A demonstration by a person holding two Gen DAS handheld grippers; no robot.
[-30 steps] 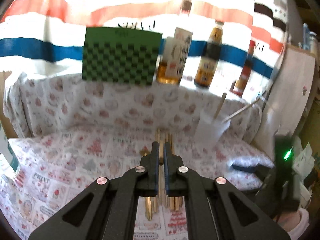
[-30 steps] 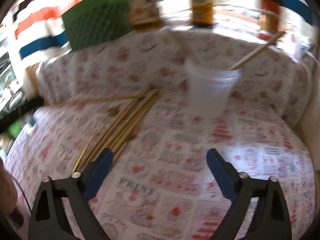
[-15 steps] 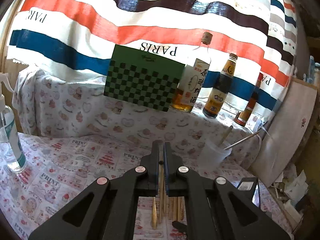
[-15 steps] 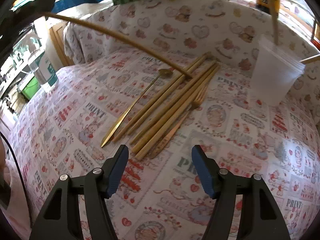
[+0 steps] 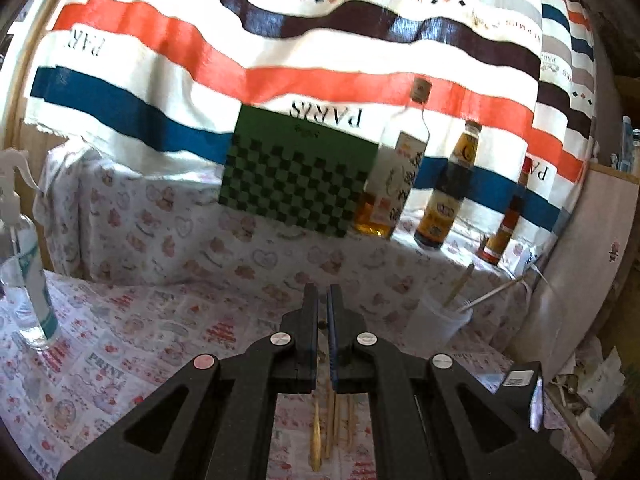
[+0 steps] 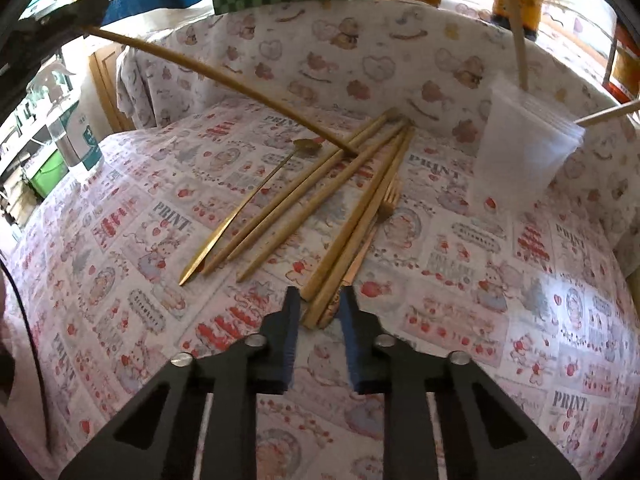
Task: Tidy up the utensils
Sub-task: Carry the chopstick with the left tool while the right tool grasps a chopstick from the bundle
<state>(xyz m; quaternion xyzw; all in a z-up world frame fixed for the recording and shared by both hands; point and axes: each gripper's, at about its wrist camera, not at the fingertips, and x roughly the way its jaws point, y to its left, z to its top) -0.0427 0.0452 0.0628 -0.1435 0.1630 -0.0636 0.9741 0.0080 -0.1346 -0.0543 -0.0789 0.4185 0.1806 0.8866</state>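
Note:
Several wooden chopsticks [image 6: 304,196], a gold spoon [image 6: 256,196] and a gold fork [image 6: 386,204] lie fanned on the patterned tablecloth. A clear plastic cup [image 6: 520,152] at the right holds two sticks; it also shows in the left wrist view [image 5: 436,320]. My left gripper [image 5: 323,312] is shut on one chopstick [image 6: 224,80], lifted, its far tip resting on the pile. My right gripper [image 6: 318,304] is low over the table, its jaws partly closed around the near ends of two chopsticks [image 6: 348,252].
A green checkered box [image 5: 296,184] and three bottles [image 5: 396,184] stand on the raised ledge behind. A spray bottle [image 5: 20,272] stands at the left. The table edge drops off at the right.
My left gripper rose with the chopstick in it. My right gripper moved to the near chopstick ends and its jaws narrowed from wide open.

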